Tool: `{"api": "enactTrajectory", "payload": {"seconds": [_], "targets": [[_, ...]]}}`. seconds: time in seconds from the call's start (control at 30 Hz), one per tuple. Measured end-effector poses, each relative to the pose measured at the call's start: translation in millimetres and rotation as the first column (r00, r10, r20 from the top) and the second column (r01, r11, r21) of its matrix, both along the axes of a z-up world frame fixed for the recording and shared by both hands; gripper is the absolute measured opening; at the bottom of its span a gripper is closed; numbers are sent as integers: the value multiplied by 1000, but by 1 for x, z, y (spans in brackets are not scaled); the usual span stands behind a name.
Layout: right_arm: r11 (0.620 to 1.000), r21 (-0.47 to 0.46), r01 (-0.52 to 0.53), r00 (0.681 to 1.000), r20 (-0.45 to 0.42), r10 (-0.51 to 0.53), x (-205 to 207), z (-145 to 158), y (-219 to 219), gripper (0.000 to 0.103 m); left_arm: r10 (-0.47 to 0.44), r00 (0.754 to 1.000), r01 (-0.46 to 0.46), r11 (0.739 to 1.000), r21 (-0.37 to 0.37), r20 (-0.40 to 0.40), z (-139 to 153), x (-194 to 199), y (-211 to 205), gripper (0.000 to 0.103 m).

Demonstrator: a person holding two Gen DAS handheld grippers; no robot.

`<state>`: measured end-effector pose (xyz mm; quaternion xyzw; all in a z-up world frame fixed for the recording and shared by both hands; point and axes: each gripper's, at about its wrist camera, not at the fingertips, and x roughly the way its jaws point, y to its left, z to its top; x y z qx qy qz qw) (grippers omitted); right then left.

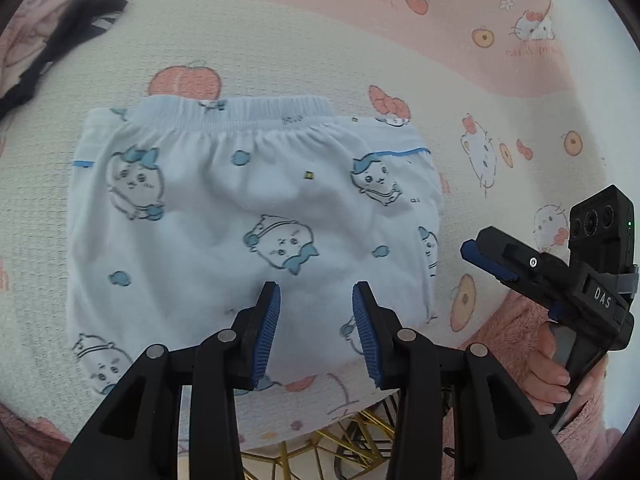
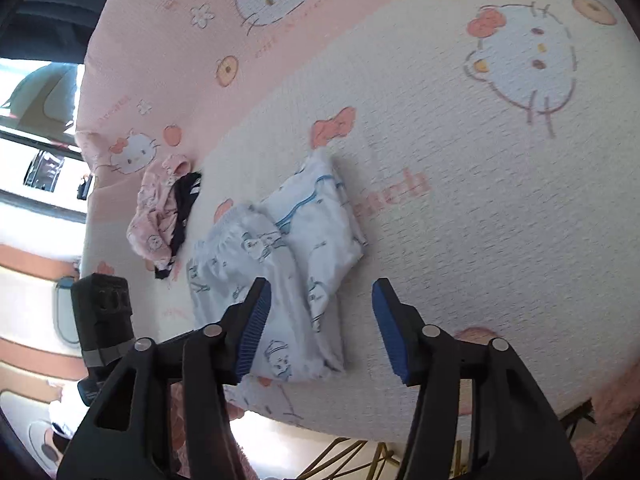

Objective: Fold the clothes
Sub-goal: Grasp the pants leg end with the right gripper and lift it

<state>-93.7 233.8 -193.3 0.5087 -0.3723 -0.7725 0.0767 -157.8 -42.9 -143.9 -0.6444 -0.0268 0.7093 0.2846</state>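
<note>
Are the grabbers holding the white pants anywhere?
No. The left gripper and right gripper are both open and empty; the folded white pants lie loose on the blanket.

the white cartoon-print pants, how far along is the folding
Done: the white cartoon-print pants lie folded into a compact rectangle, waistband at the far edge, on the cream and pink cat-print blanket. In hand: nothing; the left tongs and right tongs are both open. Left: a crumpled pink garment and a dark garment lie unfolded beside them.

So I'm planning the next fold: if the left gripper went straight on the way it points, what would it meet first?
Probably the folded white pants: the open left gripper points straight at their near half, nothing between. Depth is unclear.
</note>
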Motion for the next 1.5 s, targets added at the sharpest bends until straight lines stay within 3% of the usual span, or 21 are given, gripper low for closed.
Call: {"api": "enactTrajectory", "payload": {"seconds": [0.07,0.1,0.13,0.17,0.23,0.37,0.5,0.63,0.8,0.87,0.97,1.0,1.1,1.17,1.27,1.37,1.5], "targets": [[996,48,-79,997,15,78,-8,-4,-18,65,26,1000,-26,1000,11,-2,5,-1,-17,40],[992,63,-110,994,25,108,-12,-9,-26,59,36,999,-36,999,25,4,7,-3,-23,40],[988,74,-138,990,34,136,-16,-13,-33,23,42,999,-43,998,46,15,7,-6,-26,40],[982,84,-166,986,44,163,-20,-18,-41,6,49,998,-51,996,67,26,7,-9,-30,40],[974,112,-196,981,31,193,-28,-19,-50,4,61,997,-66,992,108,49,8,-15,-36,40],[939,180,-292,944,-104,313,-33,14,-83,4,83,992,-100,977,189,96,10,-26,-50,43],[903,213,-373,907,-120,403,-36,8,-116,4,101,984,-137,954,266,145,12,-38,-64,48],[899,195,-392,903,-107,417,-36,-2,-120,5,24,993,-44,984,174,116,0,-44,-27,49],[904,177,-389,905,-110,411,-34,-4,-116,6,-26,998,20,992,124,51,-8,-37,-1,48],[903,180,-389,905,-111,412,-32,-3,-115,6,-32,998,25,990,136,46,-9,-35,1,8],[896,179,-407,899,-97,428,-26,1,-113,15,7,998,-17,985,174,56,-6,-35,-8,8],[892,154,-424,891,-104,441,-23,5,-109,22,20,998,-31,982,186,60,-5,-35,-12,8],[848,-6,-531,828,-215,517,-15,25,-86,27,55,996,-69,971,229,69,1,-36,-22,8],[892,65,-447,866,-218,450,-19,32,-61,30,70,995,-86,960,265,70,10,-37,-33,8],[954,112,-278,952,-102,290,-36,9,-39,33,83,994,-99,956,277,70,21,-40,-51,8],[939,172,-299,951,-31,308,-49,-8,-61,33,95,993,-110,962,250,70,25,-44,-69,8],[891,223,-396,905,-70,420,-58,1,-114,34,157,982,-177,960,219,102,16,-52,-93,8]]}}
